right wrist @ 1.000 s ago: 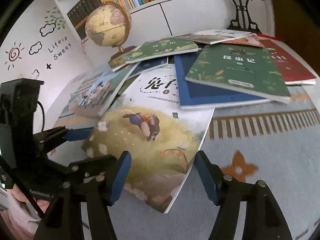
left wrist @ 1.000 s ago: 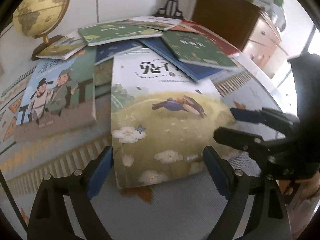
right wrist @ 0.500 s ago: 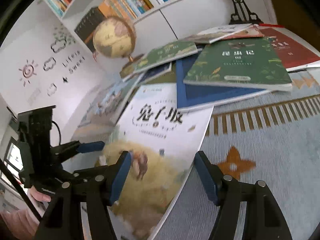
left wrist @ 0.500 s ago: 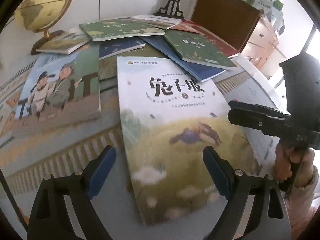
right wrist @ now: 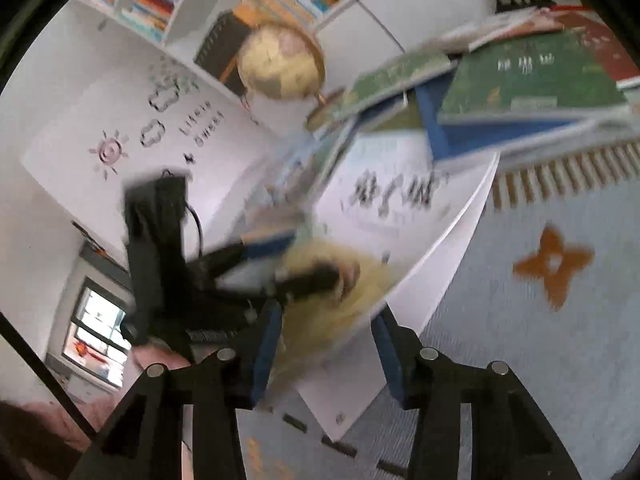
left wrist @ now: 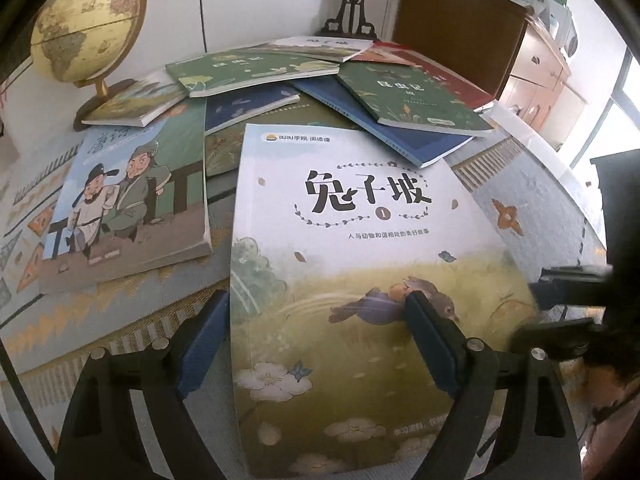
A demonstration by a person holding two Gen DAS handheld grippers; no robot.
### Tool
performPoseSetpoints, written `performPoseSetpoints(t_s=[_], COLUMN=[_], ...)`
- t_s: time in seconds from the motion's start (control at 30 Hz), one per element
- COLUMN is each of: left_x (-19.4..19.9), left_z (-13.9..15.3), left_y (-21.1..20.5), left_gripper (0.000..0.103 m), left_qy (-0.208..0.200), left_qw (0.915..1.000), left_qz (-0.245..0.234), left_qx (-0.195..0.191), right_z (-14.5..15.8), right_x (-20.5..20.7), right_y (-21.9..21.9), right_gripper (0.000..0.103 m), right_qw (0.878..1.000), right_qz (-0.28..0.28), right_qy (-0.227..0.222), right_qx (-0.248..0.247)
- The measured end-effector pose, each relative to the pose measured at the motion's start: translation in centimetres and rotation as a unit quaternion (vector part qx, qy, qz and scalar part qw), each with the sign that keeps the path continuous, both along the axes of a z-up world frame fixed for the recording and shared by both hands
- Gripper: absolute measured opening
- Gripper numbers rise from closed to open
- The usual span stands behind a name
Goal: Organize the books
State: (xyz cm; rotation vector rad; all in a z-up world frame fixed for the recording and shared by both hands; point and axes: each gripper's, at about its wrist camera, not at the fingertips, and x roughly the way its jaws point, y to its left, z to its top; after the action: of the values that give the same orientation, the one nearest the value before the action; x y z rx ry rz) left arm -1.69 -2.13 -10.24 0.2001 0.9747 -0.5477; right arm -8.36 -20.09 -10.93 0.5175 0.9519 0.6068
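The rabbit book, white on top with a yellow meadow and black title, lies tilted up toward my left wrist camera. My left gripper is open. Its left finger stands beside the spine and its right finger rests over the cover. My right gripper is closing on the book's lifted right edge. The curled cover and white back lie between its pads and seem to touch both, though that view is blurred. From the left wrist it shows at the book's right edge.
Several books lie fanned behind on the patterned cloth: a cartoon-cover book at left, a green one on a blue one. A globe stands far left, a dark stand at the back, drawers at right.
The rabbit book has slid out from under the blue book toward the cameras, and its near edge has risen. The right gripper tilted upward and its fingers narrowed around the book's edge.
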Motion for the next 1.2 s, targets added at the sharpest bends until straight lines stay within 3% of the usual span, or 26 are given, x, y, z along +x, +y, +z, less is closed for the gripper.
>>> performPoseSetpoints(t_s=[0.03, 0.1, 0.2, 0.27, 0.33, 0.67, 0.77, 0.87, 1.0, 1.2], left_x=[-0.1, -0.4, -1.3, -1.8, -2.3, -3.8, -3.9, -3.6, -2.9, -3.0], left_z=[0.1, 0.6, 1.7, 2.4, 3.4, 5.7, 6.1, 6.2, 6.7, 6.8], left_y=[0.1, 0.6, 1.6, 2.3, 3.0, 6.8, 8.8, 11.1, 15.3, 21.8], left_gripper=[0.081, 0.077, 0.068, 0.050, 0.045, 0.044, 0.044, 0.044, 0.044, 0.044], left_qy=[0.007, 0.025, 0.015, 0.005, -0.006, -0.036, -0.039, -0.041, -0.045, -0.051], left_qw=[1.0000, 0.9993, 0.9985, 0.9980, 0.9972, 0.9964, 0.9960, 0.9950, 0.9904, 0.9820], left_qz=[0.001, -0.008, -0.013, -0.006, -0.003, 0.024, 0.037, 0.062, 0.104, 0.165], left_qx=[-0.004, -0.026, -0.051, -0.063, -0.074, -0.072, -0.071, -0.067, -0.079, -0.075], right_z=[0.0, 0.0, 0.7, 1.2, 1.5, 3.2, 5.2, 6.7, 7.8, 7.6], right_x=[0.2, 0.5, 0.3, 0.0, -0.2, -1.0, -0.5, 0.8, 2.1, 5.5], right_y=[-0.2, -0.4, 0.6, 1.4, 2.2, 6.0, 8.8, 11.4, 15.9, 22.9], right_gripper=[0.021, 0.014, 0.013, 0.013, 0.013, 0.013, 0.012, 0.012, 0.012, 0.012], right_qw=[1.000, 0.998, 0.995, 0.993, 0.991, 0.991, 0.986, 0.986, 0.977, 0.977], right_qz=[-0.022, -0.058, -0.062, -0.060, -0.053, -0.009, 0.010, 0.036, 0.074, 0.119], right_qy=[0.006, 0.005, -0.012, -0.026, -0.038, -0.071, -0.105, -0.112, -0.128, -0.113], right_qx=[-0.010, -0.034, -0.077, -0.103, -0.116, -0.112, -0.130, -0.118, -0.151, -0.134])
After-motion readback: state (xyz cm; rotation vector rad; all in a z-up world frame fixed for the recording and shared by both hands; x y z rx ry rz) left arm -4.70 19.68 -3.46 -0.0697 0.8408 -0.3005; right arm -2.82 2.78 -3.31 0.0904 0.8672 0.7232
